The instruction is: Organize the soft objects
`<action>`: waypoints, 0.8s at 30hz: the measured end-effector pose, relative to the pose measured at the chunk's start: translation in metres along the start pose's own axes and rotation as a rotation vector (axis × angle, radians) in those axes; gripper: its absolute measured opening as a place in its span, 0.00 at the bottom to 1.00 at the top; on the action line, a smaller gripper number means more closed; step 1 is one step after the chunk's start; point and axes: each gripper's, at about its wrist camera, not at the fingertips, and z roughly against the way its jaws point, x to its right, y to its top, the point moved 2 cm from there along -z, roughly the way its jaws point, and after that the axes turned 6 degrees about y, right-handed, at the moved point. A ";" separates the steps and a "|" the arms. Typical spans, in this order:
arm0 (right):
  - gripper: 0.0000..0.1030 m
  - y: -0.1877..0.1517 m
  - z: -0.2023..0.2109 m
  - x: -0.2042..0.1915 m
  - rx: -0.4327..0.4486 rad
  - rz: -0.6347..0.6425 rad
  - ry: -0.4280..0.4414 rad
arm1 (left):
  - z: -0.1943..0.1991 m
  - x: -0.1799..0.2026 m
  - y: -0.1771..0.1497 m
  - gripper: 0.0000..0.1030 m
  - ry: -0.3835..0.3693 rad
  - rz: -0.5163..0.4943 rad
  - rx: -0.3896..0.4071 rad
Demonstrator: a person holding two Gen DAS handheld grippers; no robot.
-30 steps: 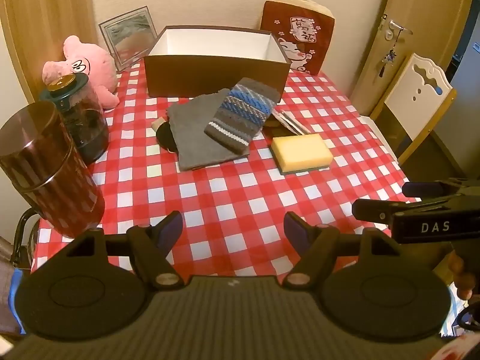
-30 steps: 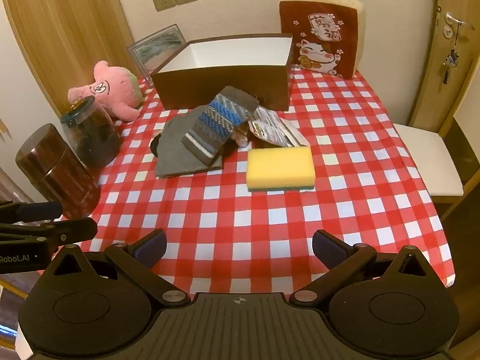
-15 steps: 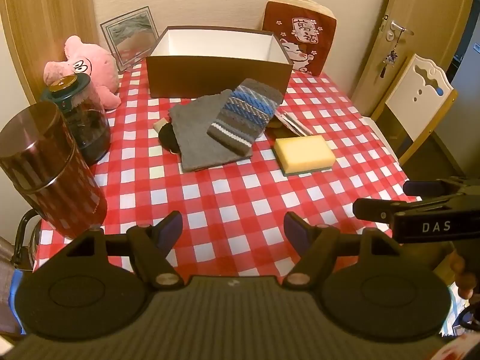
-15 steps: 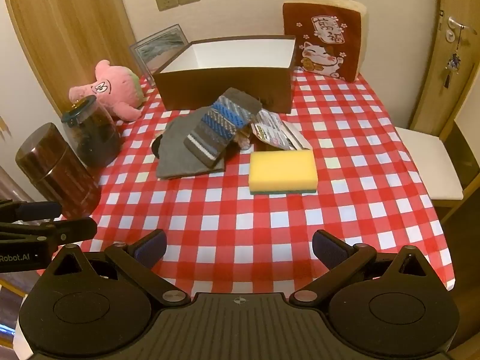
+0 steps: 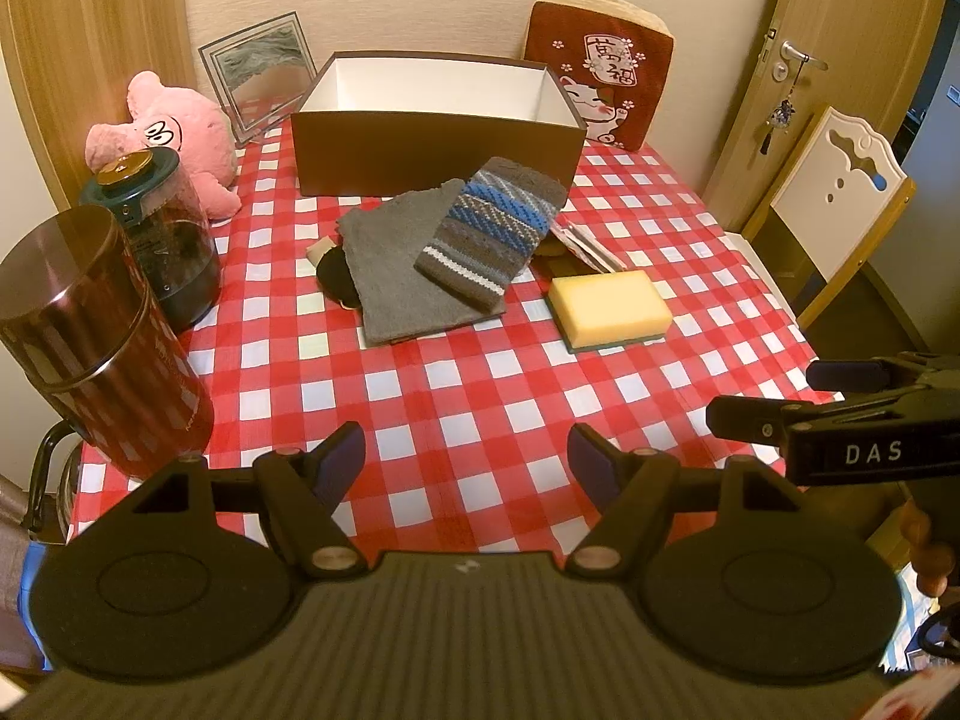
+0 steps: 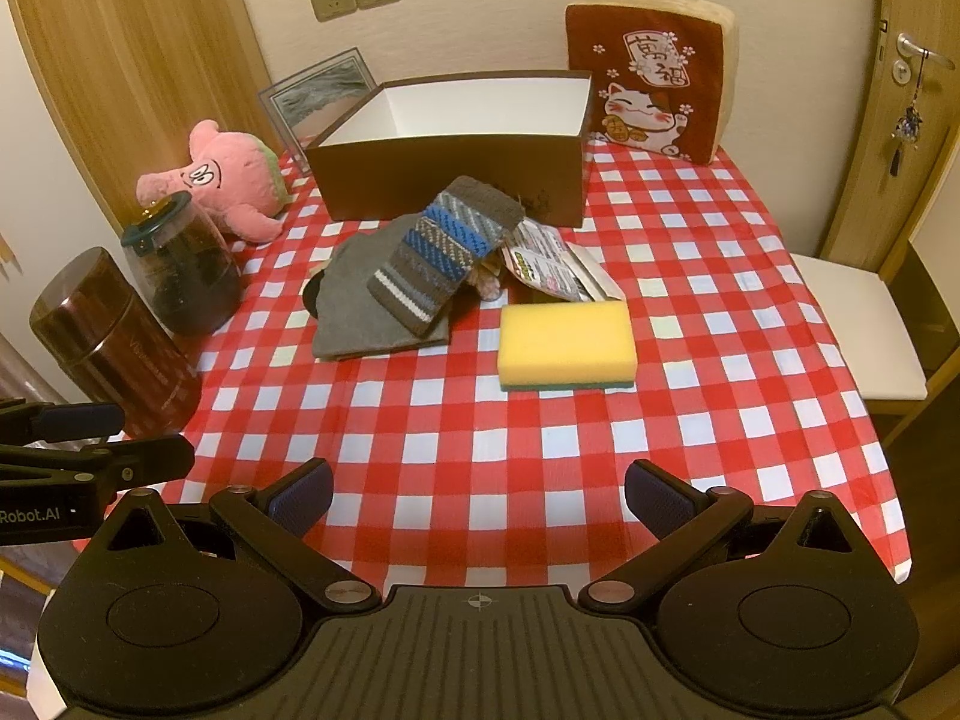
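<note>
Both claws hanging over the near edge of the checkered worktop [image 6: 480, 438], left claw [image 5: 467, 462] and right claw [image 6: 478, 495] gaping wide, gripping nothing. Striped sock [image 6: 444, 255] lying across grey cloth [image 6: 360, 306], yellow sponge [image 6: 567, 339] just beside; brown box [image 6: 450, 171] sitting behind them.

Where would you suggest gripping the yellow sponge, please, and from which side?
Grip the yellow sponge across its short width, coming from above with the open right gripper. It lies flat and apart from the socks, with both long sides free.
</note>
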 end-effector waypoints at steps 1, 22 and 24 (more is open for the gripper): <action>1.00 0.000 0.000 0.000 0.000 0.000 0.000 | 0.000 0.000 0.000 0.71 0.000 0.000 0.000; 1.00 0.001 -0.001 -0.001 0.000 0.002 -0.001 | 0.000 0.000 0.000 0.71 0.001 0.000 -0.002; 1.00 0.001 -0.001 -0.001 0.000 0.002 -0.001 | 0.000 0.000 0.000 0.71 0.000 0.000 -0.002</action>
